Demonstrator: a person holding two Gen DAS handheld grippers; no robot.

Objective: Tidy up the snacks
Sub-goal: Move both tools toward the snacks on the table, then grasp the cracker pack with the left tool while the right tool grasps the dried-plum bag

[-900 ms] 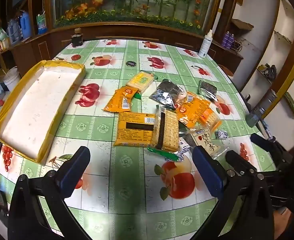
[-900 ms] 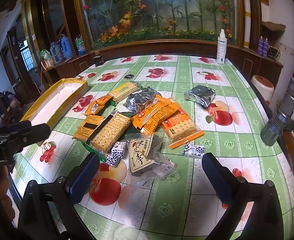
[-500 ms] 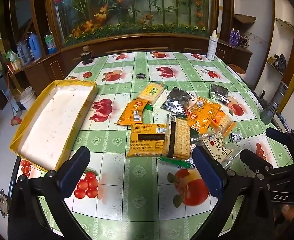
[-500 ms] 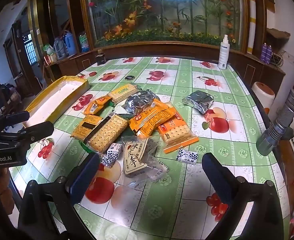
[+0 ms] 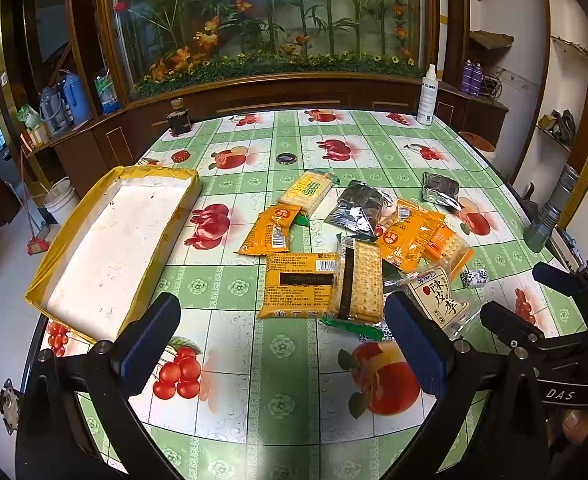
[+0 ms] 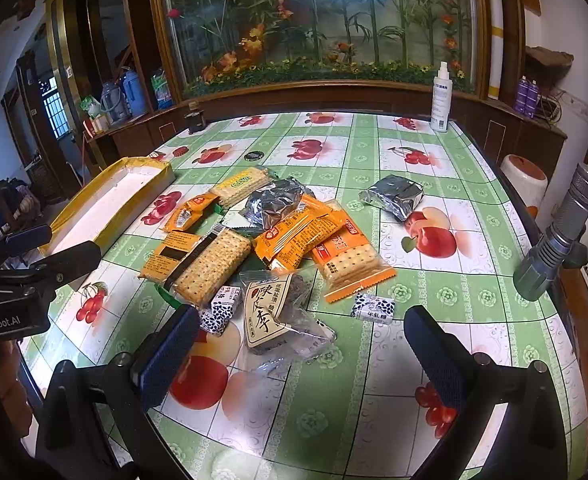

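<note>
Fingers on your left gripper [image 5: 281, 344] and right gripper [image 6: 302, 354] are spread wide, empty. You've pulled back; tray [image 5: 45, 280] at 10 o'clock has nothing in it, snack pile [image 5: 358, 240] untouched.

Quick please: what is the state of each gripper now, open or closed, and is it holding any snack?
Left gripper: open wide, holding nothing.
Right gripper: open wide, holding nothing.

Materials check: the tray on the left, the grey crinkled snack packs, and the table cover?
Tray: looks like white foam or board, matte and scuffed, rim wrapped in glossy yellow tape. Grey packs: metallised foil film, judging by crinkles and mirror-like glints. Table cover: probably printed vinyl or oilcloth, smooth with soft sheen and window reflections.
</note>
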